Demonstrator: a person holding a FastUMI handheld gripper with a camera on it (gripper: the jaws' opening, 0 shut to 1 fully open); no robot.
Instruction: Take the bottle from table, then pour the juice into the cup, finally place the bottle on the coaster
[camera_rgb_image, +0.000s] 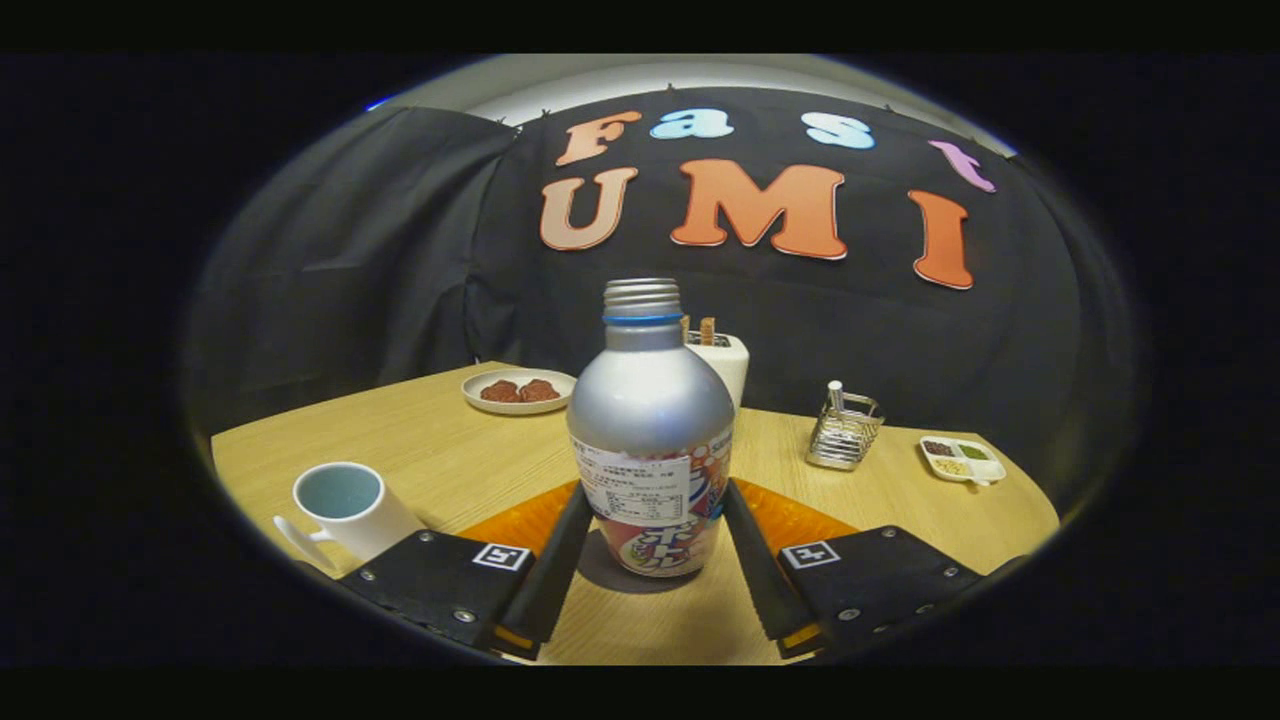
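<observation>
- Standing upright at the centre of the frame, the bottle (652, 440) is being flanked by the gripper (652, 520), one finger at each side of its lower body.
- The fingers (560, 545) are being seen right against the label on both sides, so the bottle appears to be clamped; real pressure cannot be told for certain from this view.
- The bottle's long axis is being kept vertical, its uncapped threaded neck pointing toward the top of the frame, straight ahead along the fingers.
- Its base is lying over the table (430, 450), with a shadow beneath; whether it is lifted or resting cannot be told.
- An orange coaster (800, 520) is being seen just behind the bottle, showing on both sides of it, beyond the fingertips.
- The cup (345, 505) is sitting at the lower left of the frame, beside the left finger mount, its mouth open upward and seemingly empty.
- Judged from this, pouring is not yet done; the coming move is being governed by the cup lying left of the bottle, so a leftward carry and tilt would be needed.
- Farther back a plate (517, 390), a wire rack (843, 432) and a small tray (963, 460) are being left well apart from the path.
</observation>
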